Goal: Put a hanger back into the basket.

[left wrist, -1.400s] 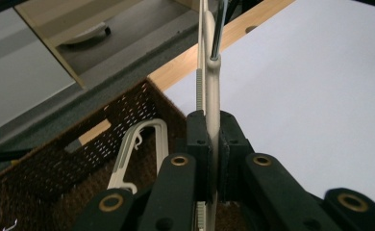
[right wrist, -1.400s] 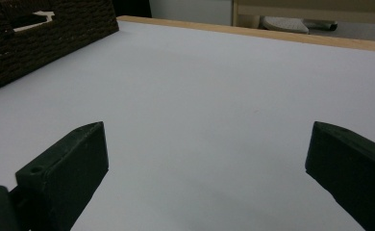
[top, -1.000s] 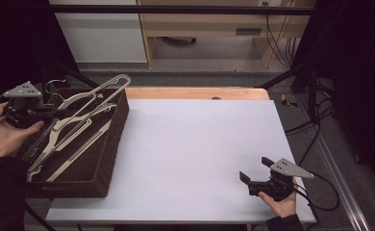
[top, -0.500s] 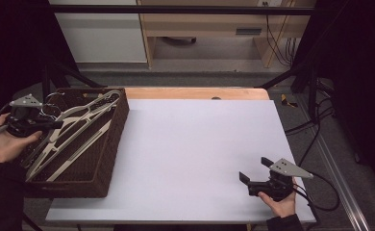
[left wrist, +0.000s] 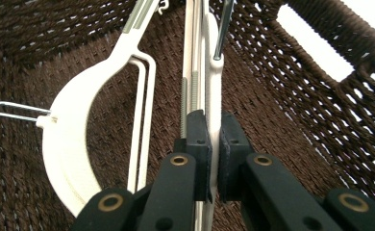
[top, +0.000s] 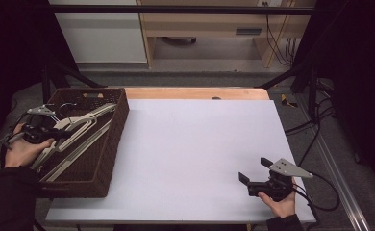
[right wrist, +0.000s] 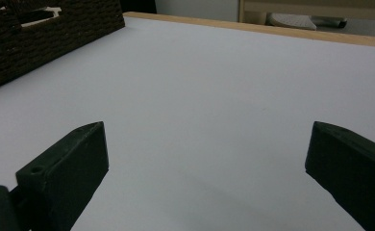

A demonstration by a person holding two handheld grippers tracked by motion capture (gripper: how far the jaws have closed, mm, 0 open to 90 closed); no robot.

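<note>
A dark brown wicker basket [top: 114, 144] stands at the table's left edge with several white clothes hangers [top: 82, 126] lying in it. My left gripper [top: 60, 133] is low inside the basket, shut on the thin bar of one white hanger [left wrist: 213, 72], which runs up between its pads. A second hanger [left wrist: 75, 139] with a curved shoulder and a wire hook lies just left of the held one. My right gripper [top: 254, 170] rests near the table's front right corner, held in a hand. Its jaws stand wide open over the bare white surface [right wrist: 207, 132].
The white tabletop [top: 195, 149] stretches between the basket and the right hand. The basket's woven wall with a handle cut-out [left wrist: 315, 41] rises close on the right of the left gripper. A wooden strip [top: 195, 93] edges the table's far side. Cables [top: 320, 192] trail off the right edge.
The left hand has sunk with the hanger, which was raised above the basket's rim and now lies down inside it. The right gripper has kept still.
</note>
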